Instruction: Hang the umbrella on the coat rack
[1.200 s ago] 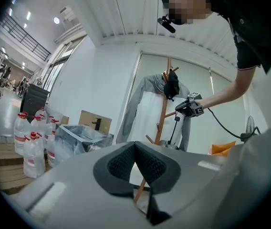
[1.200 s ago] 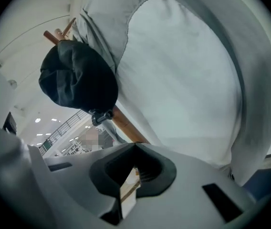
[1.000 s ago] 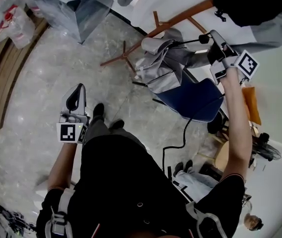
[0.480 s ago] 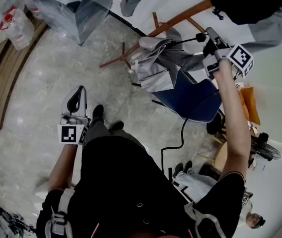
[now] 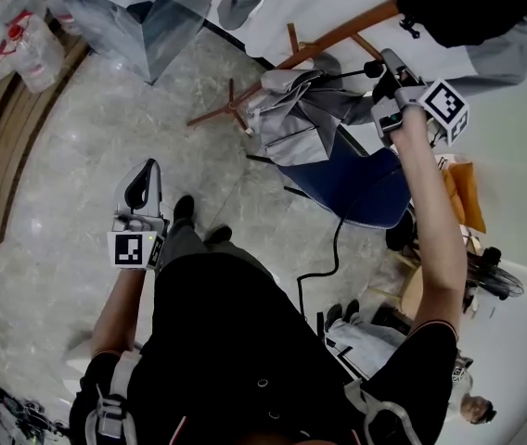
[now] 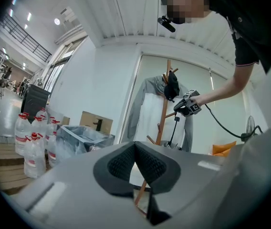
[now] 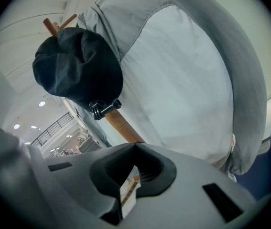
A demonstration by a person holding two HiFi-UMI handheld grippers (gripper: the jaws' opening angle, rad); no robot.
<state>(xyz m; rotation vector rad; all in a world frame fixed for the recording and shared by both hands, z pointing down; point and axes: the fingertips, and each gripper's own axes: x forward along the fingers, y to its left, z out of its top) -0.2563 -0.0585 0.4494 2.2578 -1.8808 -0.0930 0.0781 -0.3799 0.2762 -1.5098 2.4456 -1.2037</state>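
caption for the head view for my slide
Right gripper holds a grey umbrella beside the wooden coat rack; left gripper shut, empty.

The umbrella (image 5: 293, 119) was folded, its silver-grey canopy loosely bundled around a black shaft ending in a knob. It hung vertically, knob uppermost, just beside the coat rack (image 5: 333, 37), a brown wooden pole with angled pegs and splayed feet.

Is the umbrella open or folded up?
Folded. The silver-grey fabric umbrella droops in loose bunched folds around its black shaft, not spread out.
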